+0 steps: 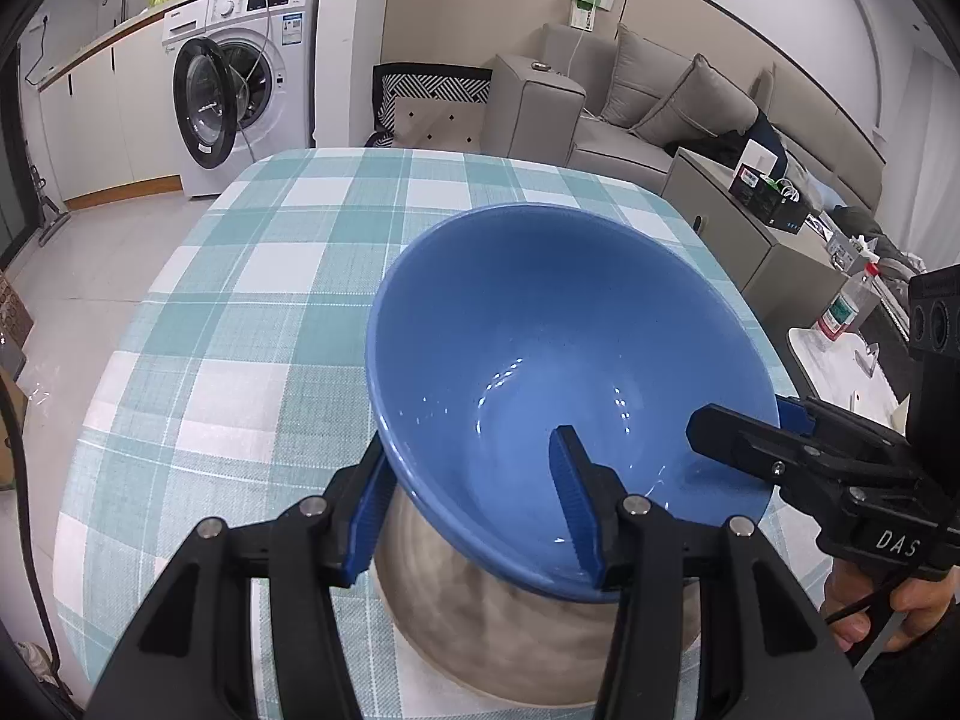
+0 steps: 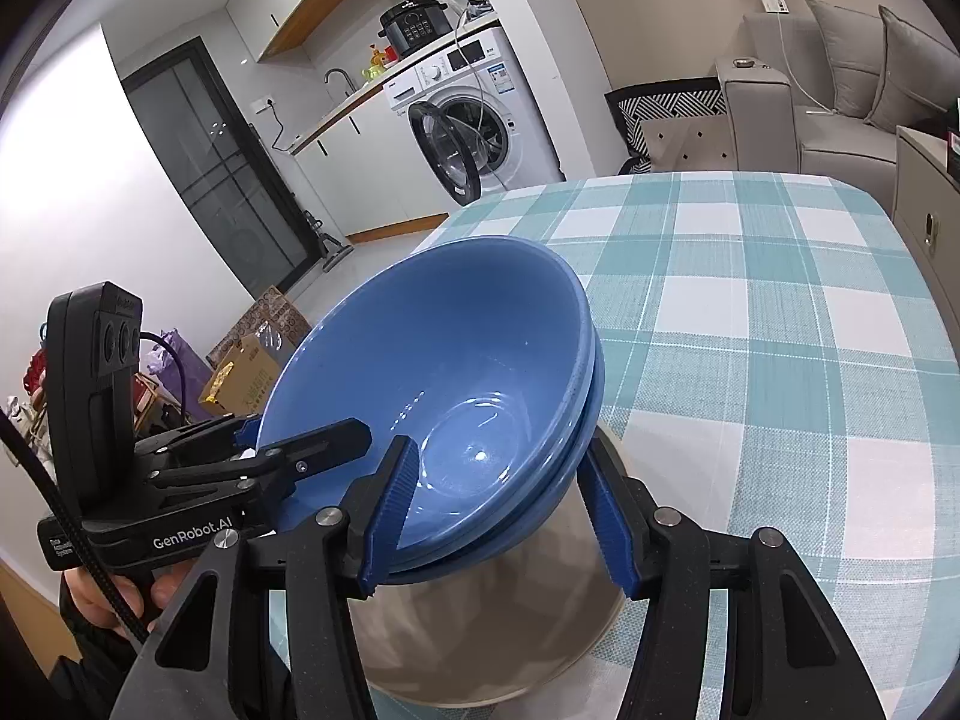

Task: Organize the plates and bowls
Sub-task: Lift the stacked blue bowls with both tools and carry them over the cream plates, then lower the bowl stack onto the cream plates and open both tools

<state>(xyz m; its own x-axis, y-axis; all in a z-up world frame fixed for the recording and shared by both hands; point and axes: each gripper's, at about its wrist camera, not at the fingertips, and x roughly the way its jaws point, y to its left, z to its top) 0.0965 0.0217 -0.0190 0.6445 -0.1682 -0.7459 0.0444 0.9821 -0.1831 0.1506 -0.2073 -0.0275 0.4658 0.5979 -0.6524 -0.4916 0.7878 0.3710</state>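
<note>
A stack of two blue bowls [image 1: 540,324] [image 2: 444,360] is tilted and held in the air above a large steel bowl [image 1: 516,636] [image 2: 498,612] on the checked tablecloth. My left gripper [image 1: 474,504] has one finger inside the blue bowl and one outside, straddling the near rim. My right gripper [image 2: 498,510] straddles the rim the same way on the other side; it also shows in the left wrist view [image 1: 750,426]. The left gripper shows in the right wrist view [image 2: 300,438]. Both grip the bowl wall.
The table [image 1: 252,276] [image 2: 780,300] with its teal checked cloth stretches ahead. Beyond it stand a washing machine [image 1: 240,90] with its door open, a grey sofa [image 1: 648,96] and a low cabinet [image 1: 738,222]. Cardboard boxes [image 2: 246,360] lie on the floor.
</note>
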